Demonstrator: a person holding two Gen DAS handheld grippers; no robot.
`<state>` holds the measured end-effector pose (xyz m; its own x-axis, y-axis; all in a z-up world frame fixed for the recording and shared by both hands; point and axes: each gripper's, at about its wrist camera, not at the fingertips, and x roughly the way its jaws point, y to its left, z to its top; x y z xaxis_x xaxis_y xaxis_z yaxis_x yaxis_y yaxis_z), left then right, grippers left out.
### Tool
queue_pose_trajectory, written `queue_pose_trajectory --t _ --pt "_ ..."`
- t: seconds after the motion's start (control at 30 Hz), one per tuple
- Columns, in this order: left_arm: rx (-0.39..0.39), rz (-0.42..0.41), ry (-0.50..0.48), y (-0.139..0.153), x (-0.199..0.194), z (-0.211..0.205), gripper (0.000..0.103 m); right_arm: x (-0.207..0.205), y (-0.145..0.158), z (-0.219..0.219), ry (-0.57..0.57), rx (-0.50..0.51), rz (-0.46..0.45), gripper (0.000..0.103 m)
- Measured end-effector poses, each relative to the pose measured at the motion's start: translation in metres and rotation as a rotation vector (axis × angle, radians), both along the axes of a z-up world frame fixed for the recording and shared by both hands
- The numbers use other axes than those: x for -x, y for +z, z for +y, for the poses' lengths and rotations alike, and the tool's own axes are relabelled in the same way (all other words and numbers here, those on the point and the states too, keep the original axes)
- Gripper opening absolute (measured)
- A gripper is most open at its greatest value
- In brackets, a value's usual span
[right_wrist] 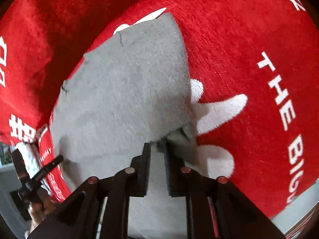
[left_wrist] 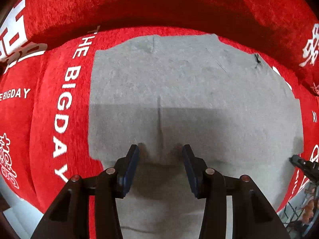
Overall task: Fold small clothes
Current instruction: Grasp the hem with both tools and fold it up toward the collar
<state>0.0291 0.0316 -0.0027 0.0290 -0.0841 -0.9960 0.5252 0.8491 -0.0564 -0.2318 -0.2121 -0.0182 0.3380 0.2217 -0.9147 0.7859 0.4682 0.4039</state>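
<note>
A small grey garment [left_wrist: 189, 83] lies flat on a red cushion, with a folded layer whose edge crosses its middle. My left gripper [left_wrist: 161, 147] points straight down at its near part. The blue pads [left_wrist: 132, 161] stand well apart, touch the cloth from above and hold nothing. In the right wrist view the same garment [right_wrist: 123, 91] spreads away from my right gripper [right_wrist: 157, 144]. Those jaws stand a narrow gap apart at a turned-up, blurred corner [right_wrist: 179, 134] of the cloth, and I see no pad pressing on it. Each gripper shows at the edge of the other's view, the right gripper [left_wrist: 303, 164] and the left gripper [right_wrist: 41, 171].
The red plush cushion [right_wrist: 229, 45] carries white lettering "THE BIGDAY" and white shapes. A red backrest [left_wrist: 159, 4] rises behind the garment. A hand [right_wrist: 33, 209] holds the left tool at the lower left. Pale floor [left_wrist: 12, 215] shows past the cushion's front edge.
</note>
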Motion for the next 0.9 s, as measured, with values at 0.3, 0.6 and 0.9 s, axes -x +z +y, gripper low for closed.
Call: queue_pose_trajectory --t 0.3,0.6,0.9 --pt "-0.04 0.02 -0.01 0.004 0.042 -0.012 0.059 0.002 0.016 0.012 0.094 0.004 0.015 0.051" --pt "-0.071 0.022 -0.022 0.015 0.072 -0.011 0.059 -0.01 0.017 0.025 0.152 -0.018 0.015 0.063" --pt "-0.078 -0.023 0.015 0.028 0.088 -0.01 0.1 -0.017 0.02 0.031 0.205 -0.02 -0.005 0.078"
